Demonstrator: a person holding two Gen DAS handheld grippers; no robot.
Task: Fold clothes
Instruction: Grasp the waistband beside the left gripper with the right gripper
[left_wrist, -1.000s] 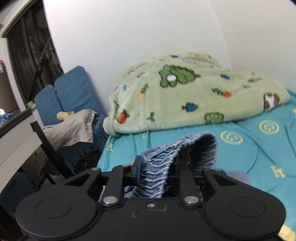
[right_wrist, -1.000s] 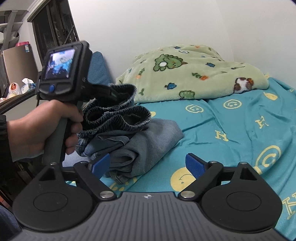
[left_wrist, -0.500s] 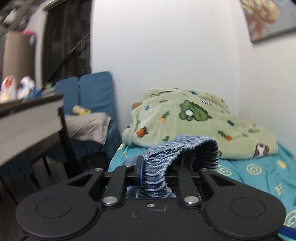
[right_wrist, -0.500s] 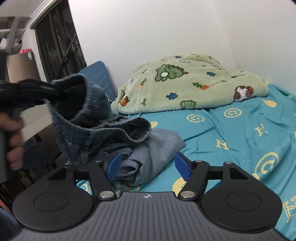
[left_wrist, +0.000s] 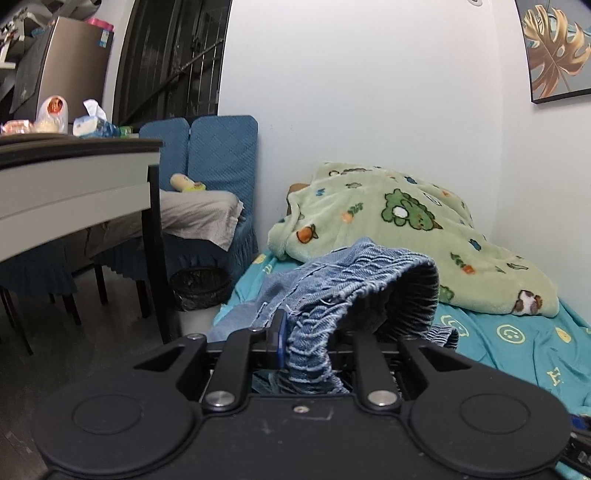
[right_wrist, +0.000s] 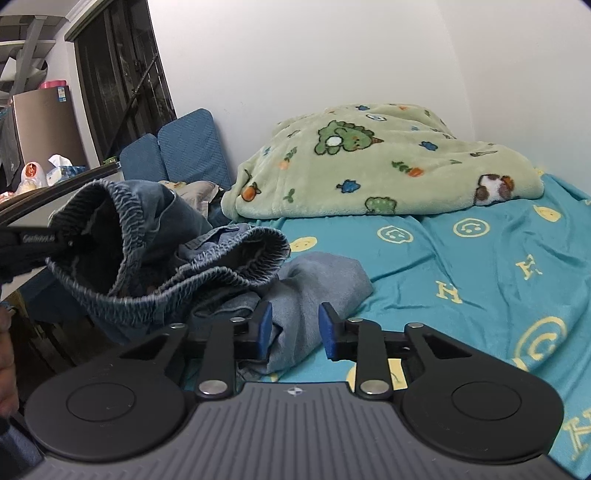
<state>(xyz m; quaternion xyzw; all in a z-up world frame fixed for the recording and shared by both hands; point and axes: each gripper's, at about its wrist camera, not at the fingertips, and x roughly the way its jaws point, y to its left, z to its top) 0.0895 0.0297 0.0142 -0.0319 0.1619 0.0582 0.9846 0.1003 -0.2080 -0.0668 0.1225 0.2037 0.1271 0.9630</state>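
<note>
The left tool (left_wrist: 306, 345) clenches the jeans (right_wrist: 177, 254) at the bed's (right_wrist: 480, 266) left edge while the right tool (right_wrist: 293, 328) is closing around grey cloth (right_wrist: 317, 284), a green blanket (right_wrist: 369, 170) heaped behind.

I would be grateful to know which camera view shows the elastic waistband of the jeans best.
The right wrist view: the waistband shows as an open loop, one end pinched by the left gripper. The left wrist view shows only a bunched stretch draped over that gripper.
</note>
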